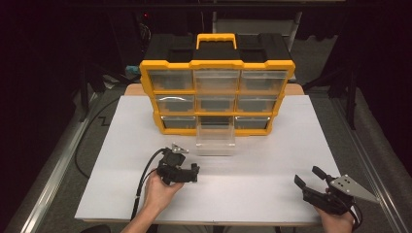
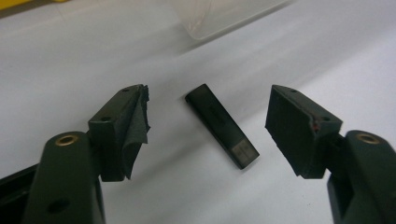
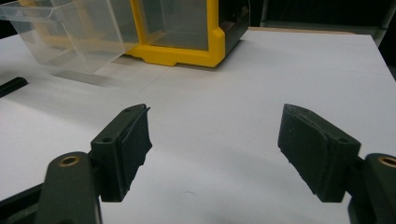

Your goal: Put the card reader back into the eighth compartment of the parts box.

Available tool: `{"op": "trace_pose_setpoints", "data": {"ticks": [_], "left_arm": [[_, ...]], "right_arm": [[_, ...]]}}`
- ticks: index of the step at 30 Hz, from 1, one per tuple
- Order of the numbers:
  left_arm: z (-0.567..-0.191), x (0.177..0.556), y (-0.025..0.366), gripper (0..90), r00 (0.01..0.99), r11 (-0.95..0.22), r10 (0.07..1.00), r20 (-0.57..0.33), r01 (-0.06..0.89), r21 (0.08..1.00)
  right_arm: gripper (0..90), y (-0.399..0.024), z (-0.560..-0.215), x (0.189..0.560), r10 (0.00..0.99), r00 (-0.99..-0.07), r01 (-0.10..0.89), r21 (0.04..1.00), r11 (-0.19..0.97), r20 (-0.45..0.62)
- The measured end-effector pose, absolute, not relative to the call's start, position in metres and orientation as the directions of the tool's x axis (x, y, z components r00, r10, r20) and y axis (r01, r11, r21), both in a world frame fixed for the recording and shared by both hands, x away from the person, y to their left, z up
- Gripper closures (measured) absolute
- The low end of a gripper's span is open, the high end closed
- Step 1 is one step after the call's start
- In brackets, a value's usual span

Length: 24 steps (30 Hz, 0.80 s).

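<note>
A small black stick [image 2: 222, 125] with a metal end lies flat on the white tabletop. My left gripper [image 2: 208, 93] is open, one jaw on each side of the stick, and the pads are clear of it. In the high view the left gripper [image 1: 196, 173] sits at the front centre-left, just in front of a clear drawer [image 1: 215, 141]. That drawer is pulled out of the bottom middle slot of the yellow and black organizer [image 1: 217, 92]. My right gripper [image 1: 307, 175] is open and holds nothing at the front right. Bare table lies between the right gripper's [image 3: 215, 112] jaws.
The white tabletop [image 1: 272, 160] has free room between the two grippers and to the right of the organizer [image 3: 187, 51]. The clear drawer [image 3: 70, 32] juts forward over the table. A cable trails from the left gripper off the front edge. A dark floor and metal rails surround the table.
</note>
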<state>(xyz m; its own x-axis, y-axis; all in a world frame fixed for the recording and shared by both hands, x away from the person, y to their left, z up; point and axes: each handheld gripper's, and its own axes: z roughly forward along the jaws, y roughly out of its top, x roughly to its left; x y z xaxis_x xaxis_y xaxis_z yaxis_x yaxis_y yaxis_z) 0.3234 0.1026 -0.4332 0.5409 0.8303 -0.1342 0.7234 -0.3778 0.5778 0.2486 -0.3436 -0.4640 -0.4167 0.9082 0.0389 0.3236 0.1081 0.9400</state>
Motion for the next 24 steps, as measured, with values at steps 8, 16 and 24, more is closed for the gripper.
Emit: {"op": "trace_pose_setpoints", "data": {"ticks": [8,16,24], "left_arm": [[-0.44,0.33,0.097,34.9,0.534,-0.39,0.832,-0.149,0.756,0.526],[-0.445,0.337,0.09,37.0,0.544,-0.422,0.825,-0.155,0.773,0.474],[-0.449,0.338,0.088,43.4,0.549,-0.442,0.827,-0.125,0.771,0.458]], "right_arm": [[25.1,-0.344,-0.464,0.248,0.906,-0.421,0.32,0.941,0.11,0.037],[26.0,-0.343,-0.464,0.248,0.905,-0.425,0.319,0.941,0.115,0.033],[26.7,-0.343,-0.464,0.248,0.903,-0.428,0.318,0.94,0.12,0.03]]}}
